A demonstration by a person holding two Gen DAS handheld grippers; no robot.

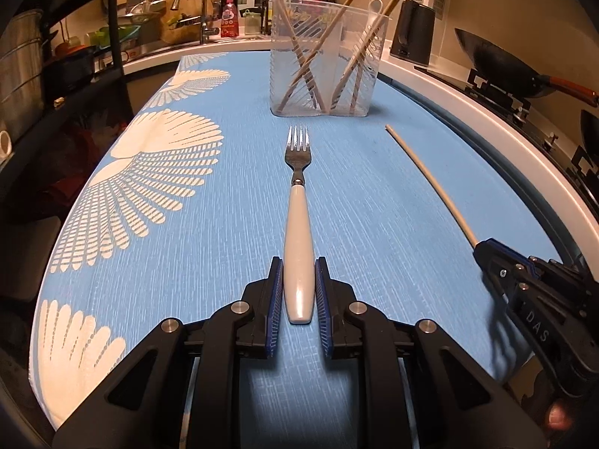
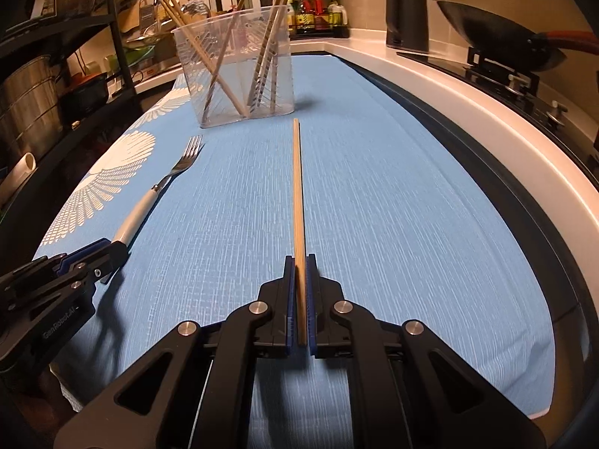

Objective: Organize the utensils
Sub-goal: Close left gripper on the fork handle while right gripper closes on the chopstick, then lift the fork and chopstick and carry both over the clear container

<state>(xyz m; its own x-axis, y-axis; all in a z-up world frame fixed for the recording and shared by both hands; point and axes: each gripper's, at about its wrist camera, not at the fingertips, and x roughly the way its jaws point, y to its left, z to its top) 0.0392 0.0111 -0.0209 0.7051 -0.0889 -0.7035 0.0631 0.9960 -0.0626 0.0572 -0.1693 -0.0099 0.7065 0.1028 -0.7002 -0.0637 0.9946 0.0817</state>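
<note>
A fork (image 1: 296, 220) with a white handle lies on the blue cloth (image 1: 374, 205), tines toward a clear plastic holder (image 1: 325, 56) that has several chopsticks and a white spoon standing in it. My left gripper (image 1: 298, 265) is shut on the end of the fork's handle, a pad against each side. To the right, a single chopstick (image 2: 297, 187) lies pointing at the holder (image 2: 232, 60), and my right gripper (image 2: 299, 260) is shut on its near end. The right wrist view also shows the fork (image 2: 161, 187) and the left gripper (image 2: 112, 247) at the lower left.
A white counter rim (image 2: 486, 112) curves along the right of the cloth, with a black wok (image 1: 501, 63) on a stove and a black kettle (image 1: 413, 33) beyond it. A dark shelf with pots (image 2: 30, 104) stands at the left. A sink tap (image 1: 194, 3) is behind.
</note>
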